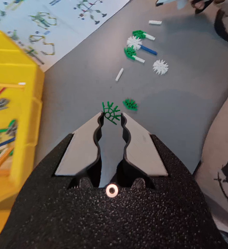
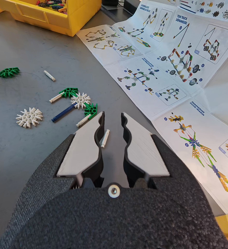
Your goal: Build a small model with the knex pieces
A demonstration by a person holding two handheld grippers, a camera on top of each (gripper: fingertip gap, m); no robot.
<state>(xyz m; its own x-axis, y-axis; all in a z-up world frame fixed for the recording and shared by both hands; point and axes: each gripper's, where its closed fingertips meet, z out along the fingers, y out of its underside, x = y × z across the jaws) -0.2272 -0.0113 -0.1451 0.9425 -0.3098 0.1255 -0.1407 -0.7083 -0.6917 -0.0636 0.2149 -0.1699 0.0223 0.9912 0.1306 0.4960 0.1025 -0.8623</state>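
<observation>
— Left hand-held gripper: what's it got?
— A green fan-shaped connector sits upright between its fingertips, touching both; the jaws are closed on it, above the grey surface.
— And the right hand-held gripper?
— Jaws apart, holding nothing. A short white rod lies on the surface between its fingers, close to the left one.
— Around it?
— A small green, white and blue assembly just ahead-left, a loose white round connector, an instruction sheet to the right, a yellow bin beyond.
</observation>
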